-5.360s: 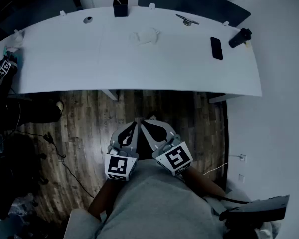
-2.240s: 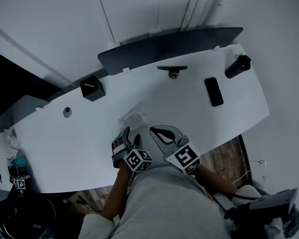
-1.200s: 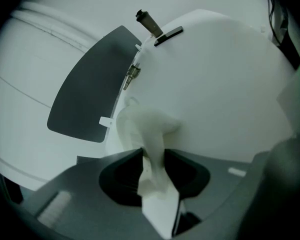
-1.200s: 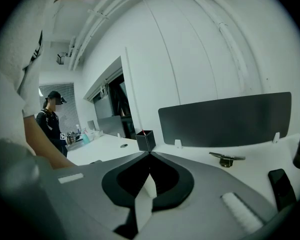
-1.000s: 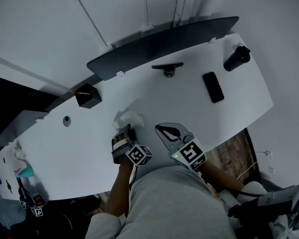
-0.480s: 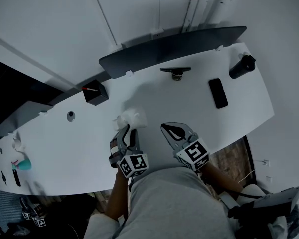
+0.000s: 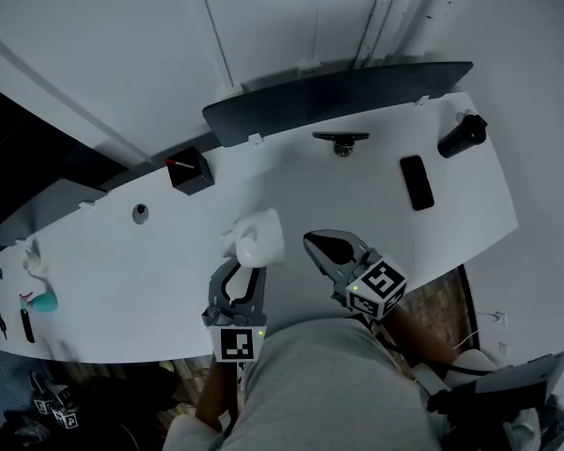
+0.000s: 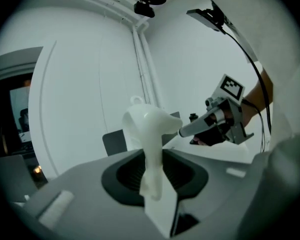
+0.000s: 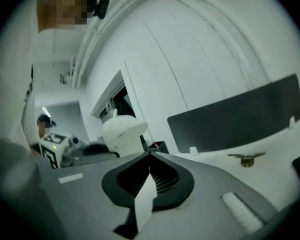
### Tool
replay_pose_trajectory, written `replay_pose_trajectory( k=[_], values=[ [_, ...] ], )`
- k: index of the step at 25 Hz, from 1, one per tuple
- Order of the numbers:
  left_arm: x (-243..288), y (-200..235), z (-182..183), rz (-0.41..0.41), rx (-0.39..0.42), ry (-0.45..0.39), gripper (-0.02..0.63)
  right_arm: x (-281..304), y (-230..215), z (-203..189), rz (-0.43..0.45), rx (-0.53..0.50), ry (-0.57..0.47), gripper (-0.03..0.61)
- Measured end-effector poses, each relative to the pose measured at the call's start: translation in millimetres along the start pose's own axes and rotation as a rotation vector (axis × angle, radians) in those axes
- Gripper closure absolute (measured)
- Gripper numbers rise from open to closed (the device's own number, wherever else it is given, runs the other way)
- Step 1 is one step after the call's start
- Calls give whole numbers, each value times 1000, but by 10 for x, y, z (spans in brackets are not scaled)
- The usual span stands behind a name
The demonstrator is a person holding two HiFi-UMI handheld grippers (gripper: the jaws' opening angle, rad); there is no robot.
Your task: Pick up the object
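Pick looks essentially done. Left gripper [image 7: 249,269] has its jaws narrowed onto the lower edge of the white cup-like object [image 7: 257,238], which sits up above the white desk [image 7: 385,219] and looks clear of its top. Right gripper [image 7: 313,243] is over the desk's near edge, jaws fully together, nothing in them. Next: keep the squeeze steady and level; the grip is on a thin edge, so tipping could slip it.
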State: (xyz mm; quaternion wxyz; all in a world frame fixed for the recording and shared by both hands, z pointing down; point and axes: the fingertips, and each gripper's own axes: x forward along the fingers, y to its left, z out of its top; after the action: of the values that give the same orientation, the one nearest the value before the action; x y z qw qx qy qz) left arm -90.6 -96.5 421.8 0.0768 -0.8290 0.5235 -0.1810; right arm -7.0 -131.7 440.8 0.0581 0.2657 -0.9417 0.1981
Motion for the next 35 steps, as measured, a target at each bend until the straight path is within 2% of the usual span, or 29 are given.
replay_pose_trajectory(
  k=[1,2,3,4,8,11,13,14,18,23,27,30,34,35],
  values=[
    [-15,-6,-6,-1,-6,-3,508,-1,63,37,63,86,-24,575],
    [-29,-10,-2,-2,-9,-7,508,-6,123,80,131,183,-44,509],
    [-41,-12,11,-5,-4,-11,508,-13,181,128,200,283,-60,376],
    [-53,-15,26,-10,7,-13,508,-23,239,183,270,382,-73,333],
    [-125,-81,65,-47,48,-8,507,-29,432,356,500,713,-119,286],
    [-167,-214,130,-96,124,-29,507,-7,542,438,617,840,-112,281],
    [-201,-300,131,-126,187,-33,506,35,598,445,638,843,-83,294],
    [-217,-320,114,-130,201,-33,506,56,620,428,638,825,-65,330],
    [-213,-328,16,-111,200,-13,505,68,665,367,634,750,-30,348],
    [-177,-314,51,-80,227,-23,499,52,707,396,624,682,-59,367],
    [-182,-295,88,-20,252,-66,491,13,768,479,635,595,-90,376],
    [-187,-301,138,-13,261,-89,491,-32,776,568,637,532,-124,380],
    [-224,-240,111,4,240,-80,508,-80,600,676,587,476,-162,388],
    [-230,-211,85,7,233,-69,532,-90,542,693,570,460,-166,390]
  ],
)
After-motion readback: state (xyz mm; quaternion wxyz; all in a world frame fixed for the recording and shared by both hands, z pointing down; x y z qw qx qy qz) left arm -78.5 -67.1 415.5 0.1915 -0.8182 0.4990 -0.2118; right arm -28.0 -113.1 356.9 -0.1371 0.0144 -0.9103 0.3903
